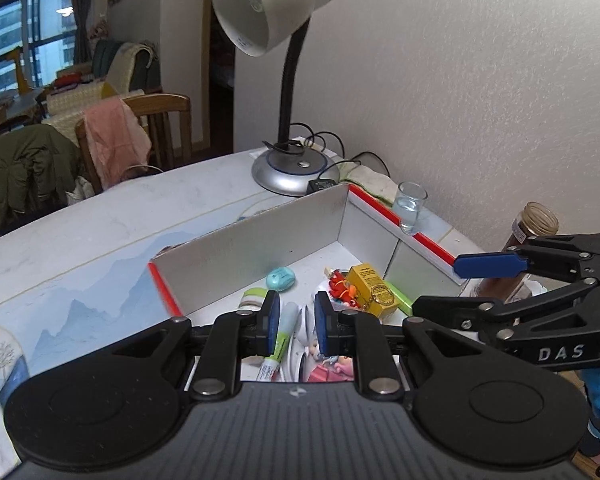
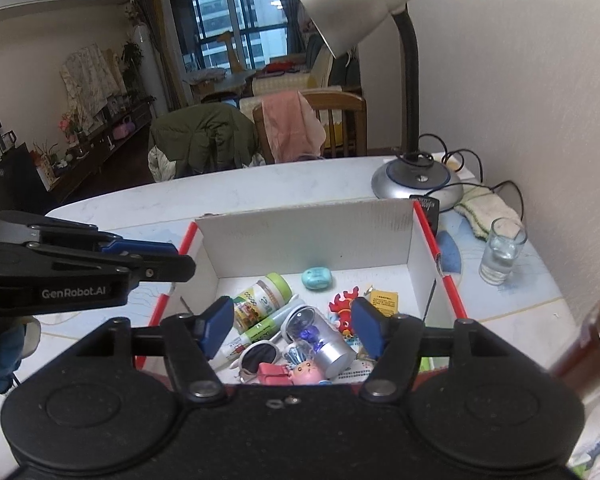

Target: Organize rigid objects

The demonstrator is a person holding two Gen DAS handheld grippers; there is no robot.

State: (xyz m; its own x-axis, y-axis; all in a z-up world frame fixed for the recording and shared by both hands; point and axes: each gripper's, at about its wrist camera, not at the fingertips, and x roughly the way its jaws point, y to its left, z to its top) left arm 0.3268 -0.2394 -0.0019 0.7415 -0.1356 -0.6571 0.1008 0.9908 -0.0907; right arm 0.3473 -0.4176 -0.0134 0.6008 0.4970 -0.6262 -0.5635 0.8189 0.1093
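A white cardboard box (image 2: 300,236) with red edges holds a turquoise oval case (image 2: 317,278), a green-lidded bottle (image 2: 262,298), a tube (image 2: 260,330), white sunglasses (image 2: 260,354), a clear jar of blue pins (image 2: 320,336), a red toy (image 2: 342,312), a yellow carton (image 2: 385,301) and a pink pig figure (image 2: 306,374). My right gripper (image 2: 294,326) hovers open above the box's near end, nothing between its pads. My left gripper (image 1: 298,320) is shut and empty over the box (image 1: 260,248), above the tube (image 1: 282,336). Each gripper shows at the edge of the other's view.
A silver desk lamp (image 2: 418,178) with cables stands behind the box. A glass of water (image 2: 502,250) and a folded cloth (image 2: 488,204) lie to its right near the wall. A brown jar (image 1: 536,224) stands at the right. Chairs draped with clothes stand beyond the table.
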